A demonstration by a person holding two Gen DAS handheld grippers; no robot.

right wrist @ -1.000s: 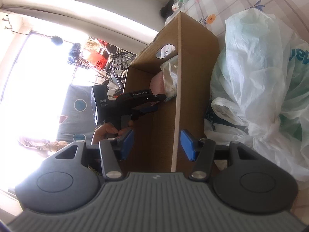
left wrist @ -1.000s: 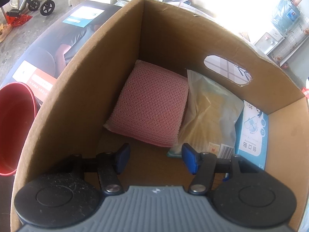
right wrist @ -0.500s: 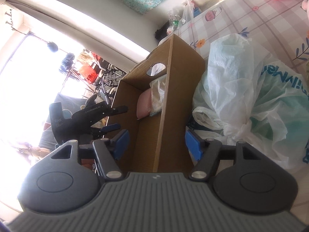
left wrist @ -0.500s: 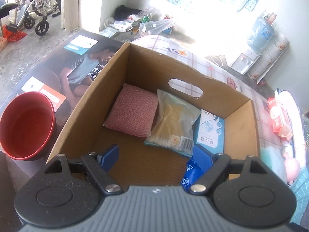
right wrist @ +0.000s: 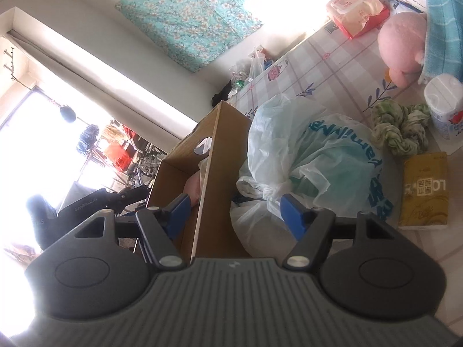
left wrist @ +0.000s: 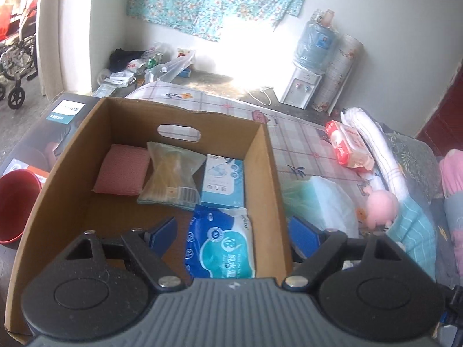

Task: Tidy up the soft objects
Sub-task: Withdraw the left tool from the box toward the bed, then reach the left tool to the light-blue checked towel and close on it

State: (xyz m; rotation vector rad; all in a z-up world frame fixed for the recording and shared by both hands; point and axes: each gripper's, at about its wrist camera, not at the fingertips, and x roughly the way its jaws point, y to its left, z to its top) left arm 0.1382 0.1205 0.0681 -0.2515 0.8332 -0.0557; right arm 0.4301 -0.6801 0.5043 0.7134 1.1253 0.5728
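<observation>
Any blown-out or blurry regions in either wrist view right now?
Left wrist: glare washes out the floor and wall beside the water dispenser; cardboard box contents stay readable, fisheye bends its edges. Right wrist: window side fully overexposed, plastic bag and yellow tissue pack sharp.

Inside the open cardboard box (left wrist: pixel 269 173), a pink mesh cushion (left wrist: pixel 121 173), a clear bag of yellowish sticks (left wrist: pixel 170 173) and a blue mask pack (left wrist: pixel 224 183) lean in a row at the far wall, with a blue-white wipes pack (left wrist: pixel 221 245) lying flat in front.
</observation>
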